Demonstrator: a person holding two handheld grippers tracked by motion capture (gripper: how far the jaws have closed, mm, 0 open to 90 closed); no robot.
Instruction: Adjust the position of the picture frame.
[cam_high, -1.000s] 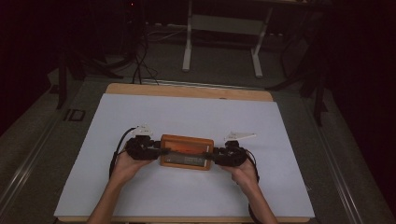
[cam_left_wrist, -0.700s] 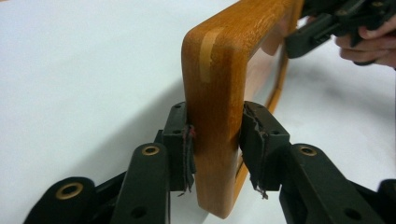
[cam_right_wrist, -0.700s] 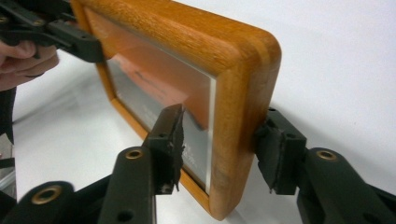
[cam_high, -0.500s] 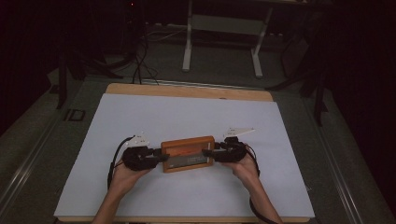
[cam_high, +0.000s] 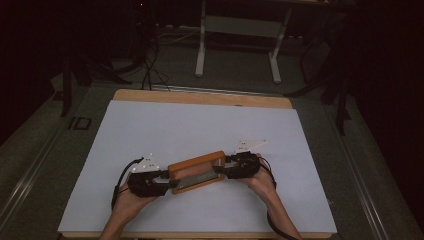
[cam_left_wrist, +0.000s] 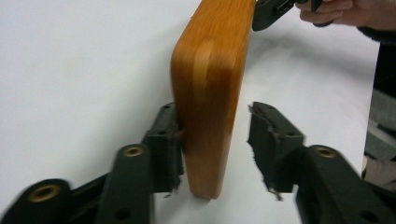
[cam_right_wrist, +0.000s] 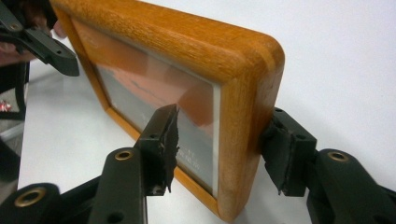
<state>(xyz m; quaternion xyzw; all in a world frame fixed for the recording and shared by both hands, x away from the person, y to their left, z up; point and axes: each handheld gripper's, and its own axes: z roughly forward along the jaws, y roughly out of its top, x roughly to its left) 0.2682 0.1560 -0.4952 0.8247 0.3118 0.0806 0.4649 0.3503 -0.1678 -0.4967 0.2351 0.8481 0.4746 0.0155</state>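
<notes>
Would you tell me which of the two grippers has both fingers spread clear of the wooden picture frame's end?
Neither quite: the left gripper comes closest, with a clear gap beside one finger; the right gripper straddles the wooden picture frame more closely.

White table cover (cam_high: 200, 125) — metal stand (cam_high: 237, 45) beyond

Your orange-brown wooden picture frame (cam_right_wrist: 196, 51) has smooth, satin-finished wood with visible grain and rounded corners; its front pane looks glossy, like glass, and reflects orange. Your matt black plastic fingers (cam_left_wrist: 163, 149) carry rough, frayed dark pads and brass-coloured metal rivets. The table's (cam_high: 200, 125) white sheet reads smooth and matt, edged in bare light wood.
</notes>
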